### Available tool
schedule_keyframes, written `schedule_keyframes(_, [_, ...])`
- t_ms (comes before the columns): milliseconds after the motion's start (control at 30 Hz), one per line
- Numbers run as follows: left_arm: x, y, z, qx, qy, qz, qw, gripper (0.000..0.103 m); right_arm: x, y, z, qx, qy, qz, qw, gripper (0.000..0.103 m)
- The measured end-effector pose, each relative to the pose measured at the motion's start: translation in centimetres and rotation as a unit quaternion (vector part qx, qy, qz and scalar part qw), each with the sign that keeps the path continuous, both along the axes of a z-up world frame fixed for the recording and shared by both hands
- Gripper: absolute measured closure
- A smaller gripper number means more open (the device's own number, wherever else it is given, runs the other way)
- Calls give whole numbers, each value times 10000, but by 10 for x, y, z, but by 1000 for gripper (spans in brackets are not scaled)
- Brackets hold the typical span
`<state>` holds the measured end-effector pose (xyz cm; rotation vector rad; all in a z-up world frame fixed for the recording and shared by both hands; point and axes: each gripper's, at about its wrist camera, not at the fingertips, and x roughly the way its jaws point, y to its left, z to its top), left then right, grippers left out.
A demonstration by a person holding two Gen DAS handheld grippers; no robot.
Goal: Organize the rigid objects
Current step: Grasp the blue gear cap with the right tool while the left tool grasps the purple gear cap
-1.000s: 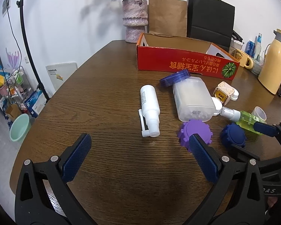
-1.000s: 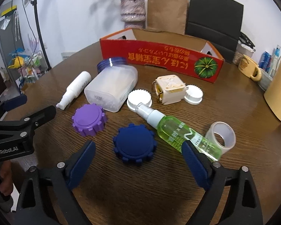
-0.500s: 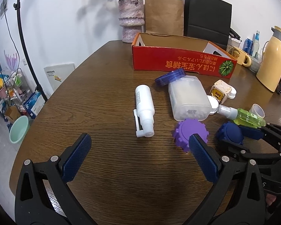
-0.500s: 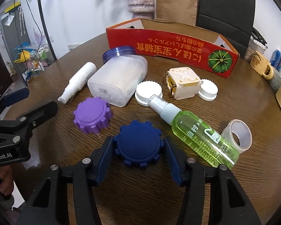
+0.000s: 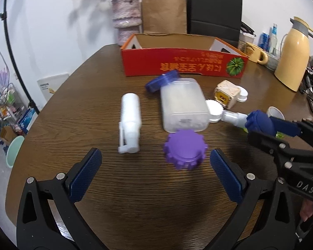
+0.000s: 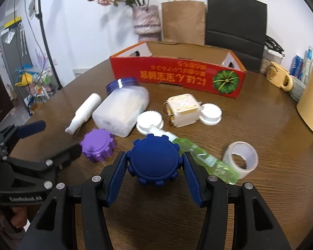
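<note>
**Right gripper clamped on the dark blue cap; left gripper wide over the purple one**

The right gripper [image 6: 154, 166] had its blue ribbed fingers [image 6: 118, 179] pressed against both sides of the dark blue notched round plastic cap [image 6: 154, 160], flat face up and level, held in front of the green transparent spray bottle [image 6: 206, 162]. That bottle lay on the brown wooden table [image 6: 271, 125] with its long axis running diagonally, white nozzle end towards the white ridged lid [image 6: 149, 121] and base towards the clear tape roll [image 6: 241, 159].

The left gripper [image 5: 154, 175] stood spread wide, holding nothing, its pads flanking the purple notched round plastic cap [image 5: 184, 151], which sat flat on the table just in front of the frosted rectangular plastic jar [image 5: 183, 108]. The jar lay on its side, long axis pointing away, its blue screw lid [image 5: 162, 81] towards the red cardboard box [image 5: 183, 65]. Beside it the white plastic spray bottle [image 5: 130, 123] lay parallel, nozzle towards the camera.

The right wrist view alone showed the tape roll's open ring, the cream cube-shaped object [image 6: 183, 110] from above, and a second white ridged lid [image 6: 211, 114] touching it. The left wrist view alone showed the whole yellow thermos jug [image 5: 293, 56]; there the green bottle was almost hidden behind the held cap [image 5: 259, 121].
</note>
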<state>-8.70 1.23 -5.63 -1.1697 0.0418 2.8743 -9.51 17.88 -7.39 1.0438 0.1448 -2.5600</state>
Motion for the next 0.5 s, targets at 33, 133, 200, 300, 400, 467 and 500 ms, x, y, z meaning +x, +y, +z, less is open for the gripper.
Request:
schedule_keyframes(33, [-2, 3, -1, -6, -32, -33, 10000, 2, 1, 3, 1, -26, 34, -20, 10000, 44])
schedule_keyframes(133, [-7, 11, -3, 11, -135, -137, 9998, 9, 2, 12, 5, -66, 131, -97, 9998, 44])
schedule_keyframes(200, [-10, 16, -5, 7, -202, -160, 9997, 10, 3, 18, 7, -90, 186, -151, 9997, 44])
schedule_keyframes(300, [-15, 21, -8, 36, -310, -194, 9993, 17, 4, 26, 8, -121, 227, -226, 9994, 44])
schedule_keyframes(400, [-21, 24, -12, 33, -407, -187, 9990, 20, 4, 31, 9, -150, 241, -262, 9993, 44])
schedule_keyframes(467, [-23, 26, -15, 48, -466, -183, 9987, 25, 4, 34, 10, -161, 243, -254, 9993, 44])
schedule_keyframes(500, [-24, 27, -16, 47, -499, -174, 9986, 27, 4, 34, 10, -161, 250, -253, 9992, 44])
